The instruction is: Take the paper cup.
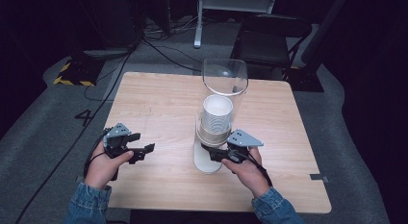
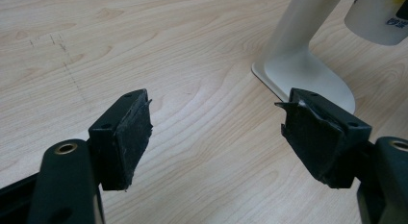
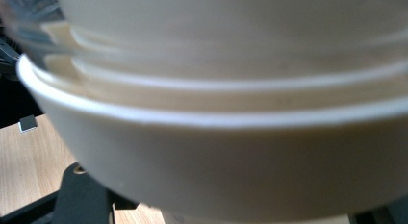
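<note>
I am pinching my nearly closed right gripper (image 1: 215,154) on the bottom paper cup (image 3: 231,176), light, thin-walled and crushable, best held just under its rolled rim, near the table's (image 1: 159,99) front edge, while my left gripper (image 1: 142,152) is hanging open and empty.

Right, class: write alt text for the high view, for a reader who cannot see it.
A cup dispenser, a clear tube of stacked white paper cups on a white stand, stands on a wooden table. The right gripper is shut at the lowest cup, while the left gripper is open and apart at the left.

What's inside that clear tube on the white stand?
The clear tube holds a stack of white paper cups, nested. Their count is unclear, and the right gripper covers the lowest cup.
</note>
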Tool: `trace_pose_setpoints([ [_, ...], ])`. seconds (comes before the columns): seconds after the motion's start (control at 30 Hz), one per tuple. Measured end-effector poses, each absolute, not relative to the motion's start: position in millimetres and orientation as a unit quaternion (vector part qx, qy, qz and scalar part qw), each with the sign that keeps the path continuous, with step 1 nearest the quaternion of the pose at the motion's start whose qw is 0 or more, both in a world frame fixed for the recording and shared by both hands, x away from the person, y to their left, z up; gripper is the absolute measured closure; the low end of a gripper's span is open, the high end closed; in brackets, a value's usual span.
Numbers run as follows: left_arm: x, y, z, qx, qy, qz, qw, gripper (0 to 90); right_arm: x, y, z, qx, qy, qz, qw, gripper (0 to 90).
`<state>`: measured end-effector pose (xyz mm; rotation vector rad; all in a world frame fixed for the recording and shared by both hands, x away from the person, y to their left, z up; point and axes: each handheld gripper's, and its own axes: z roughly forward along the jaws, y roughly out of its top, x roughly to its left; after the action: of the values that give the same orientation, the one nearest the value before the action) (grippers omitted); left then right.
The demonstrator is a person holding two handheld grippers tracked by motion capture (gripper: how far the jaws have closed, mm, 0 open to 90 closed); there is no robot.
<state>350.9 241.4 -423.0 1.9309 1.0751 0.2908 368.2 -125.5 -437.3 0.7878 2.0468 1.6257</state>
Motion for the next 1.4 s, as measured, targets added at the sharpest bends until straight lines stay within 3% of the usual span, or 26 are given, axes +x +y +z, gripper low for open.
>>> trace_pose_setpoints([
  [1.4, 349.7, 238.5, -422.0, 0.778, 0.431, 0.116, 0.443, 25.2, 369.7, -127.4, -441.8, 0.275, 0.740, 0.580, 0.203, 30.9],
])
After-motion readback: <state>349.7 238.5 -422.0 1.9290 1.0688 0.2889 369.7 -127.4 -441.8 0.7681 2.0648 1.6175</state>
